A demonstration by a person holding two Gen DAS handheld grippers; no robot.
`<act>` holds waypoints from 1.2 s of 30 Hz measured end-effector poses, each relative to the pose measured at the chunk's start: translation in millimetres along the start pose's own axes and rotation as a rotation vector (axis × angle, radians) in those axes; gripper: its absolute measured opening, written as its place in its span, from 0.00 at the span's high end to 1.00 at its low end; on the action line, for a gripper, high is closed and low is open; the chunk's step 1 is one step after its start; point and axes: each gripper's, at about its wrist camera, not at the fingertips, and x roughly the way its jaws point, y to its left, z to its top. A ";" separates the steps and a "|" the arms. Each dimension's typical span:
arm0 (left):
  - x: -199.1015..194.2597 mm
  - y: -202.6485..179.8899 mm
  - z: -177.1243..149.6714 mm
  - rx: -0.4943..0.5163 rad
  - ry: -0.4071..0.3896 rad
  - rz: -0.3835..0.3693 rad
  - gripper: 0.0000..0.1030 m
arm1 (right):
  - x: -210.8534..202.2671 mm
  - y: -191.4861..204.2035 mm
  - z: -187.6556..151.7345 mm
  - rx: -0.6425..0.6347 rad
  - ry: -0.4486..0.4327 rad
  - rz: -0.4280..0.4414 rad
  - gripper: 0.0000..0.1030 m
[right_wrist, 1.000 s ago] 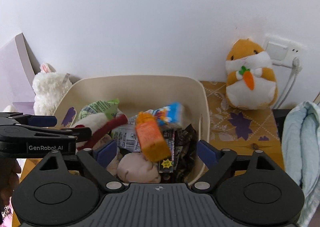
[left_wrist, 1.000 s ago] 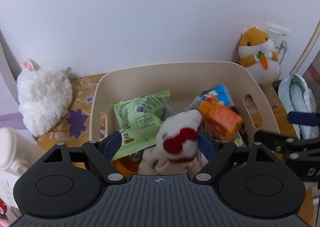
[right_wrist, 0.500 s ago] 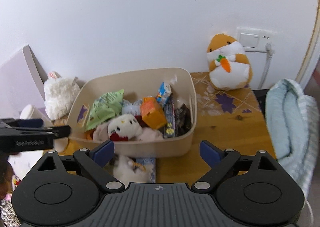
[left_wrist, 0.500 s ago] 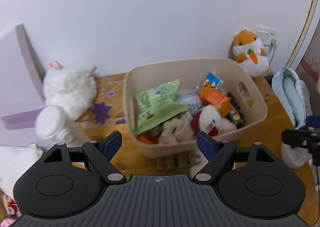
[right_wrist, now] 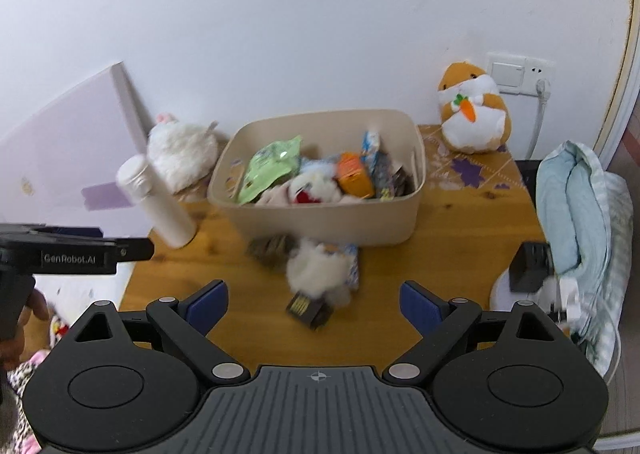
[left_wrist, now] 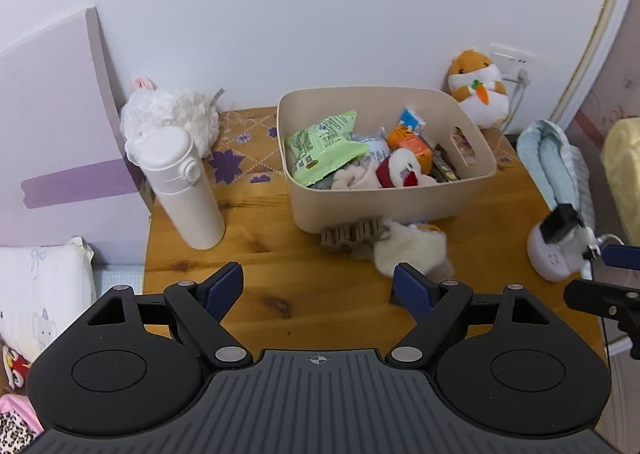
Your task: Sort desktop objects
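We hold both claws, left (left_wrist: 318, 286) and right (right_wrist: 314, 304), gaping and empty, well short of the beige bin (left_wrist: 384, 202) on the counter (left_wrist: 280, 274).

Fluffy white toy (right_wrist: 318, 268) and small dark box (right_wrist: 309, 310) on the worktop are motion-blurred in right wrist view, bin (left_wrist: 384, 210) hides items' lower parts, right tool (left_wrist: 612, 294) cut off by frame edge.
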 end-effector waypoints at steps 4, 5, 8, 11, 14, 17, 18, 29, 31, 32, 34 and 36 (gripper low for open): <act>-29.4 -2.8 -19.0 0.032 -0.032 -0.006 0.19 | -17.0 13.1 -14.9 -0.044 0.005 -0.018 0.05; -34.5 -4.0 -22.7 0.037 -0.030 -0.015 0.19 | -21.4 15.5 -18.0 -0.049 0.004 -0.017 0.05; -48.9 -8.4 -35.5 0.061 -0.024 -0.033 0.19 | -36.7 20.4 -27.3 -0.057 -0.014 -0.016 0.05; -58.5 -9.5 -47.2 0.048 -0.011 -0.036 0.19 | -49.2 22.9 -37.4 -0.051 -0.018 -0.009 0.05; -65.9 -8.2 -61.1 0.030 0.011 -0.043 0.19 | -54.2 24.6 -46.1 -0.051 -0.014 -0.006 0.04; -72.9 -5.5 -73.7 0.017 0.020 -0.036 0.19 | -54.9 26.7 -56.9 -0.040 -0.001 -0.008 0.04; -75.2 -3.4 -77.6 0.010 0.020 -0.027 0.19 | -55.0 28.5 -60.6 -0.043 0.005 -0.011 0.04; -85.6 20.7 -96.9 -0.035 0.034 -0.005 0.17 | -57.8 40.2 -70.4 -0.069 0.055 -0.024 0.03; -85.4 21.8 -96.2 -0.038 0.040 -0.003 0.17 | -57.9 40.5 -68.8 -0.065 0.052 -0.025 0.03; -86.1 21.4 -95.9 -0.032 0.038 0.002 0.17 | -57.3 40.7 -68.3 -0.065 0.053 -0.025 0.03; -87.3 19.9 -95.7 -0.015 0.034 0.021 0.17 | -55.0 41.8 -67.4 -0.072 0.056 -0.026 0.03; -87.5 19.6 -94.9 -0.015 0.029 0.029 0.17 | -52.3 42.3 -66.7 -0.074 0.059 -0.026 0.03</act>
